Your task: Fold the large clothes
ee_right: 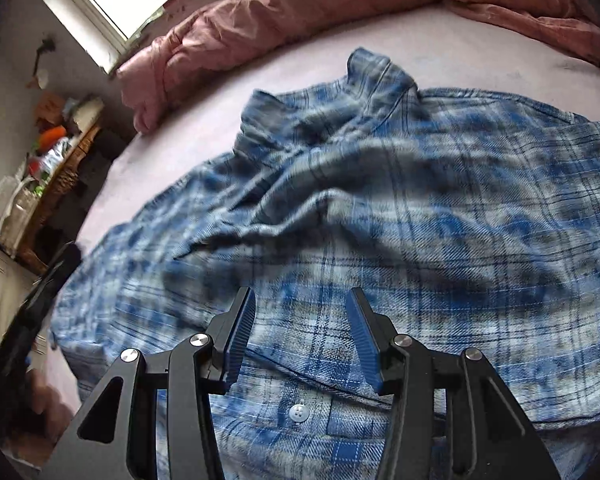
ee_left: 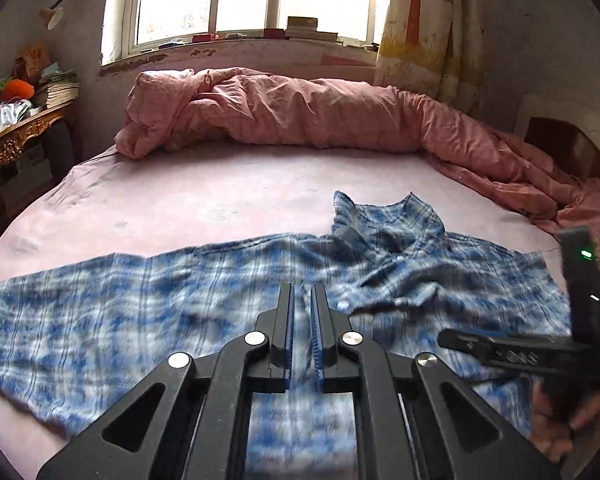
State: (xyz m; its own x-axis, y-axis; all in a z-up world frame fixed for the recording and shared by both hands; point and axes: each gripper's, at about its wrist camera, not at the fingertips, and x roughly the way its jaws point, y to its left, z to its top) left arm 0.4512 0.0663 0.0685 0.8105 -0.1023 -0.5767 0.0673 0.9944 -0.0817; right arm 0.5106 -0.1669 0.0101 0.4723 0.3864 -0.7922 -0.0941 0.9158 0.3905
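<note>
Step in hand, as we read it: taking hold of the plaid shirt (ee_left: 220, 288) to start the fold. It lies spread and rumpled on the bed (ee_left: 180, 200), collar (ee_right: 376, 72) toward the pink duvet (ee_left: 300, 112). Going L to R: left tool (ee_left: 302, 320) is pinched nearly closed, cloth apparently nipped btwn its pads; right tool (ee_right: 302, 336) hangs half-wide over the button placket, gripping nothing. Next we'd need the right one to close on an edge, w/ both lifting evenly. Room: cluttered bench (ee_left: 16, 136) at left, window (ee_left: 252, 0) behind, curtain (ee_left: 420, 32) at right.
</note>
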